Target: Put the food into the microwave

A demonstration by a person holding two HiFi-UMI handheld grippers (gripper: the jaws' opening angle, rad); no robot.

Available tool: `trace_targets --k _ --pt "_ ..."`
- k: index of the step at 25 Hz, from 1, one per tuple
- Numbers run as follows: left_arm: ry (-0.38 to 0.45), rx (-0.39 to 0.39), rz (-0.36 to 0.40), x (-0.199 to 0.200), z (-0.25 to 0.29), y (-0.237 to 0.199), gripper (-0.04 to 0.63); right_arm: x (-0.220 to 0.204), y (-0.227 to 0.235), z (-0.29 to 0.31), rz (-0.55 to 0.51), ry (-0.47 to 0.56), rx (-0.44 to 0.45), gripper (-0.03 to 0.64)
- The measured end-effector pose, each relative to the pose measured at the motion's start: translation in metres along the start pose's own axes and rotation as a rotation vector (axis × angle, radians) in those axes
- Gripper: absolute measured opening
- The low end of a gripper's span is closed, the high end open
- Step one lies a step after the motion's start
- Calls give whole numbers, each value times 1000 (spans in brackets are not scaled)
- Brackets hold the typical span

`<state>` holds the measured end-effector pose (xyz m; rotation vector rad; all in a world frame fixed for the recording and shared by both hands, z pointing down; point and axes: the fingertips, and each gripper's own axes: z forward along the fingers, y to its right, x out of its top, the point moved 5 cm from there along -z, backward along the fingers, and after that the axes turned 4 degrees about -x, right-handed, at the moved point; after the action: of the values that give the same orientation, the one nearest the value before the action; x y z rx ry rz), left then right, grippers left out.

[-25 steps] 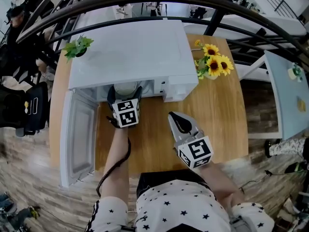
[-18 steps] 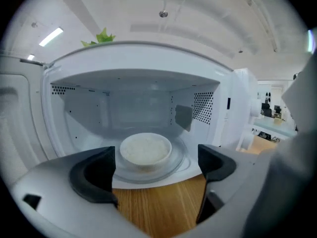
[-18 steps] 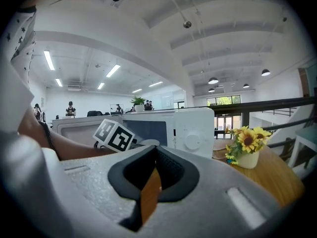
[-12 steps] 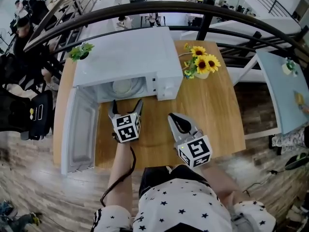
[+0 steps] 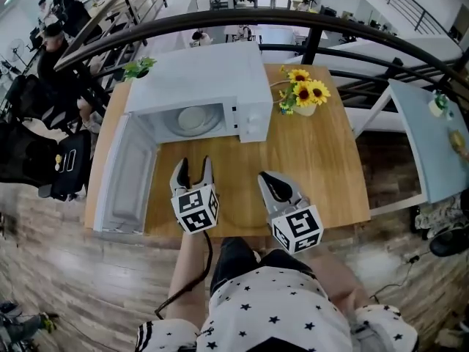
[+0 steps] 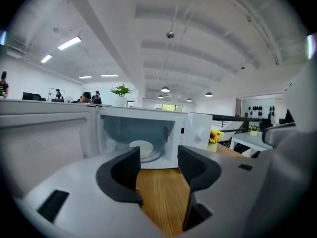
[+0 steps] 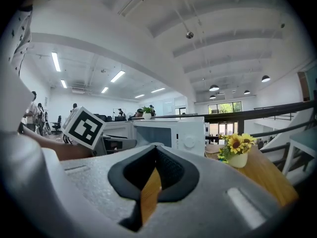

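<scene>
The white microwave stands at the table's far left with its door swung wide open. A white bowl of food sits on the turntable inside; in the left gripper view the bowl lies straight ahead, well beyond the jaws. My left gripper hovers over the wooden table in front of the opening. Its jaws are closing, a gap still shows, and nothing is between them. My right gripper is to its right, shut and empty.
A vase of sunflowers stands right of the microwave on the wooden table. A small green plant sits at the microwave's back left corner. A black railing arcs behind the table. A light-blue table is at the right.
My left gripper has drawn back out of the microwave toward me, leaving the bowl inside, and its jaws have narrowed. The right gripper has drifted slightly back.
</scene>
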<state>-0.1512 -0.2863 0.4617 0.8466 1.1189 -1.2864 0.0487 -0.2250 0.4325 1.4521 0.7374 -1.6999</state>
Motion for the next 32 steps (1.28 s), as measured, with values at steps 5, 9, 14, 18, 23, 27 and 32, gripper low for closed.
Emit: trace_targets --k 5,9,14,18,23,27,32 --pt "56 24 -6 4 -53 14 136 -1 -8 -28 0 19 3 6" --pt "88 35 -22 3 -92 24 53 0 -19 -48 -2 33 16 6" --pt "97 4 -32 -6 -134 40 12 -4 -34 -75 -3 35 33 6" --pt "101 -40 -17 -9 -156 54 3 -6 -42 -90 0 38 40 6" --pt "114 -81 -4 -12 -172 64 3 -10 -49 -97 0 37 46 6" --pt "117 -98 13 -10 -174 66 3 -7 -52 -97 -11 42 47 6" --pt "119 -119 15 -7 -172 65 3 -5 -52 -94 -5 46 33 6"
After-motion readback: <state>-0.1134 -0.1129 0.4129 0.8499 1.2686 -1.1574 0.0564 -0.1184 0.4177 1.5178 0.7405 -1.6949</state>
